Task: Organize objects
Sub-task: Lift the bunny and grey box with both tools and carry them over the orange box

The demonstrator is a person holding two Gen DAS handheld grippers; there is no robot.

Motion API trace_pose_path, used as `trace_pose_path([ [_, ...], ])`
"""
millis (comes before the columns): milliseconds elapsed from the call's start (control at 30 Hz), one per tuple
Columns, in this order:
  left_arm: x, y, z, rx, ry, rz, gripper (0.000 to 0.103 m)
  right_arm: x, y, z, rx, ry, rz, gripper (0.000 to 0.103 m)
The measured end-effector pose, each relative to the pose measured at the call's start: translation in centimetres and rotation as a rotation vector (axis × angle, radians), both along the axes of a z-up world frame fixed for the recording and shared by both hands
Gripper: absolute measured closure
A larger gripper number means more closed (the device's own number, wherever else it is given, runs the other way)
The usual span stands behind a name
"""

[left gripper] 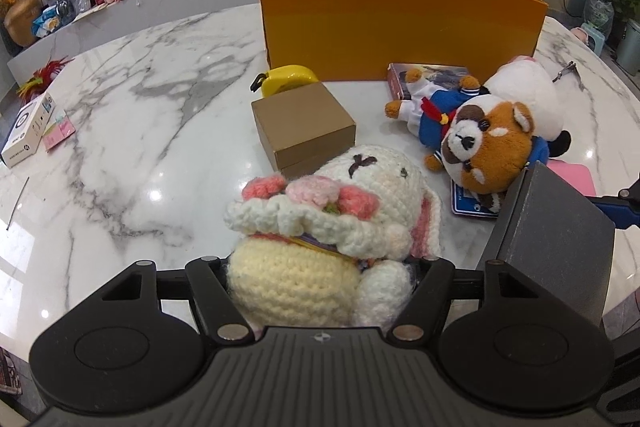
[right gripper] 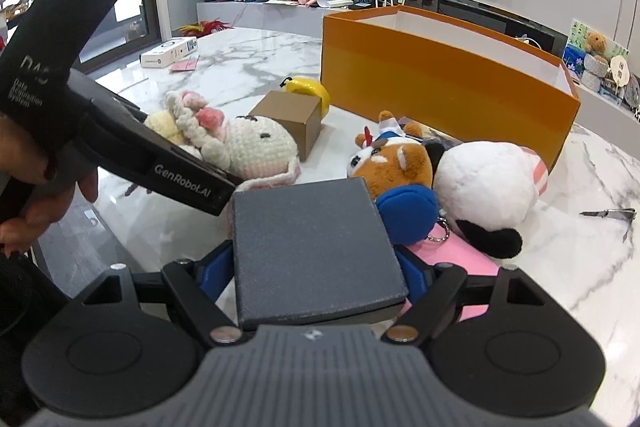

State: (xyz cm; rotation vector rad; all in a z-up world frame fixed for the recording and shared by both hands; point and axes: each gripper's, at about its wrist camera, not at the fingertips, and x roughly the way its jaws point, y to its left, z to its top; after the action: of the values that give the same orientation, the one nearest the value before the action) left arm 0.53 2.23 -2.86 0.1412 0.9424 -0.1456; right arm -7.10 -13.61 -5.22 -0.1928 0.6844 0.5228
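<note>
The left gripper (left gripper: 320, 291) is clamped on the crochet doll (left gripper: 320, 227), which sits between its fingers. The right gripper (right gripper: 316, 279) holds the grey box (right gripper: 316, 251), whose lid hides the fingertips. At 12 o'clock stands the orange box (left gripper: 400, 23) on the surface (left gripper: 140, 131), its inside mostly hidden.

Soft toys and cardboard on polished marble

A glossy white, grey-veined marble table (left gripper: 132, 115) reflects ceiling lights beneath a crocheted yarn doll (left gripper: 320, 227), a plush red panda (left gripper: 480, 143) in cloth sailor dress, a matt brown cardboard box (left gripper: 304, 127), and a smooth orange paperboard box (left gripper: 400, 23); the dark grey box (right gripper: 316, 251) looks finely grained and matt.
</note>
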Motion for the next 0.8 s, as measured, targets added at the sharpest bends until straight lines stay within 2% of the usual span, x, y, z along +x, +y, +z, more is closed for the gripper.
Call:
trace_pose_path([
  [333, -0.7, -0.4, 0.7, 0.029, -0.041, -0.02, 0.025, -0.3, -0.5, 0.8, 0.028, -0.006, -0.01, 0.02],
  [800, -1.2, 1.2, 2.7, -0.044, -0.085, -0.001, 0.025, -0.6, -1.3, 2.2, 0.073, -0.015, -0.034, 0.02],
])
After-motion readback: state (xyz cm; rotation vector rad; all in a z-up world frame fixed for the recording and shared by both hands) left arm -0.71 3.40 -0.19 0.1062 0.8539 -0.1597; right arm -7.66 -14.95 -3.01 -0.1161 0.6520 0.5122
